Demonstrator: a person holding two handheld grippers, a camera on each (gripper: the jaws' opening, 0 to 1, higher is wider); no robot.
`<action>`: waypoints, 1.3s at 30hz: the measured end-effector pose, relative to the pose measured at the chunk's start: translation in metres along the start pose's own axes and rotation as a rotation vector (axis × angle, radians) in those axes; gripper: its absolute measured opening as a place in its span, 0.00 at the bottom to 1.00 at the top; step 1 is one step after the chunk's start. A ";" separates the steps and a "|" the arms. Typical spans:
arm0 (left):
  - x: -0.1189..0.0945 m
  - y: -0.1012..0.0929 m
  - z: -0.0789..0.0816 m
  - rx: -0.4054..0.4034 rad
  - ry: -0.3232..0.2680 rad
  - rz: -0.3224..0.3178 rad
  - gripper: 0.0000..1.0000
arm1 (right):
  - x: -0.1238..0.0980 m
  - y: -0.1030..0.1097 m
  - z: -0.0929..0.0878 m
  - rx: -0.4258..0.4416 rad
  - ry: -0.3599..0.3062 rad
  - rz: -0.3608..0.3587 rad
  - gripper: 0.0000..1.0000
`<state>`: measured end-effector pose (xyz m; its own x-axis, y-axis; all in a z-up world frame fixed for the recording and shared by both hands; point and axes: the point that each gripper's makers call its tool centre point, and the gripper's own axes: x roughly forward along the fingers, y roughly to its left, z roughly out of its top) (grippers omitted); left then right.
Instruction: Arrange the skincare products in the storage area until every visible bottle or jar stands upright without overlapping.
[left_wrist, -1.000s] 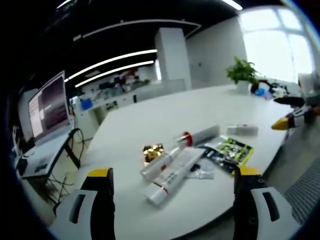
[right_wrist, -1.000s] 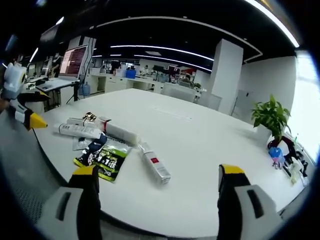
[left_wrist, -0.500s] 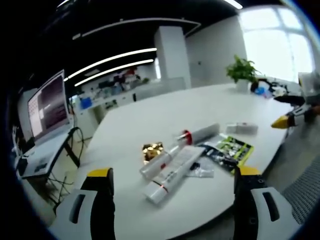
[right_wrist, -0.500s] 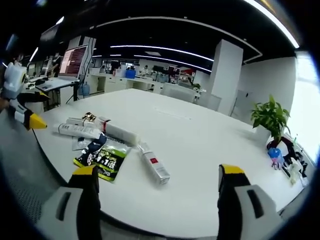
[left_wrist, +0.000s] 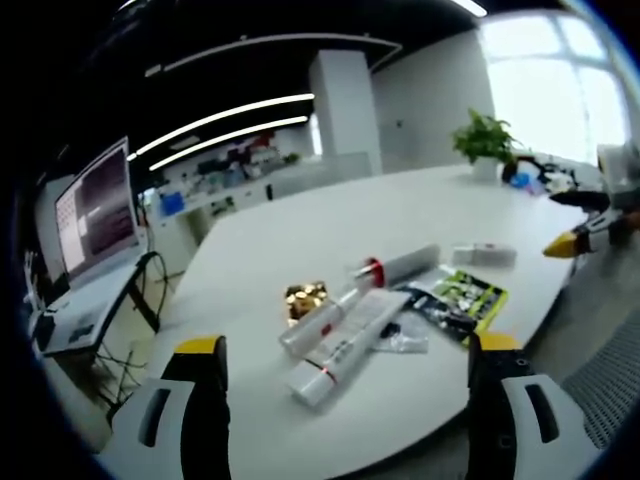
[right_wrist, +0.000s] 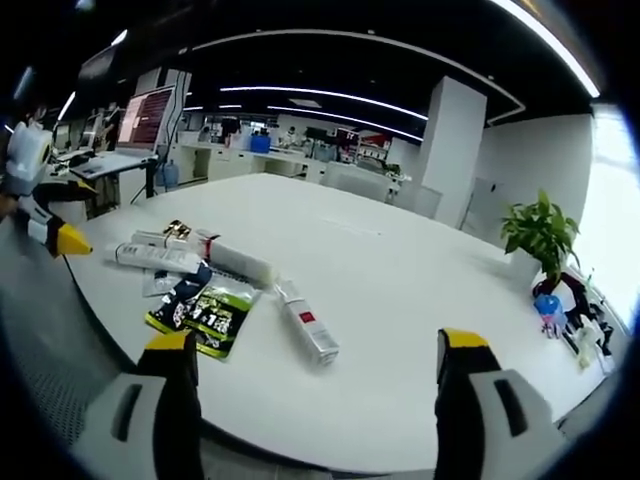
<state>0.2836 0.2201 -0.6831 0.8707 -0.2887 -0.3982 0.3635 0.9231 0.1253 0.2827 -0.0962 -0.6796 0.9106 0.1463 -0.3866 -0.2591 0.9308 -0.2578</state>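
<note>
My left gripper (left_wrist: 345, 400) hangs wide open and empty, nearer the tubes (left_wrist: 345, 335) lying flat ahead (long axes slanting up-right) on the tabletop (left_wrist: 300, 250).

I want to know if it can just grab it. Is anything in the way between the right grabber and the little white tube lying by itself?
Nothing visible is. The right gripper hangs open at the table's near edge, and only bare white table lies between it and the lone white tube. The green and black packet lies off to the side, apart from the tube.
</note>
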 end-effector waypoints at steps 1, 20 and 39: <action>0.000 0.000 0.000 0.000 0.001 -0.002 0.97 | 0.000 0.000 0.000 0.000 0.001 0.000 0.99; 0.000 0.000 0.001 0.014 -0.004 -0.002 0.97 | -0.001 -0.004 -0.001 0.001 0.003 -0.022 0.99; -0.001 -0.003 0.002 0.046 -0.005 -0.023 0.97 | -0.002 -0.004 0.002 -0.022 -0.014 -0.031 0.99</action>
<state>0.2819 0.2168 -0.6815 0.8636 -0.3112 -0.3967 0.3981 0.9037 0.1577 0.2824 -0.0997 -0.6754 0.9225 0.1226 -0.3660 -0.2377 0.9275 -0.2885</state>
